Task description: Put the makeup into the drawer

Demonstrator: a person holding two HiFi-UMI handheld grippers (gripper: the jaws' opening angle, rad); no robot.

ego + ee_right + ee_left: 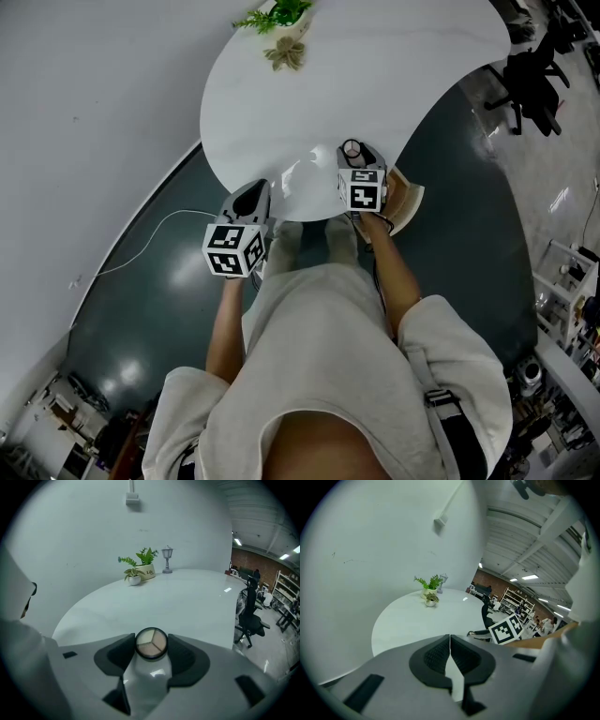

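Note:
A round makeup compact (151, 644) with three beige shades sits between the pads of my right gripper (151, 652), which touch it on both sides. In the head view the compact (352, 148) is at the near edge of the round white table (375, 66). The right gripper (354, 156) is over it. Just right of that gripper, a tan wooden drawer (407, 202) juts out from under the table edge. My left gripper (251, 195) hovers at the table's near left edge. Its pads (440, 654) meet with nothing between them.
Small potted plants (281, 23) stand at the table's far side by the white wall, with a little lantern (167, 559) next to them. A black office chair (532, 80) stands on the dark floor to the right. A white cable (155, 234) runs across the floor on the left.

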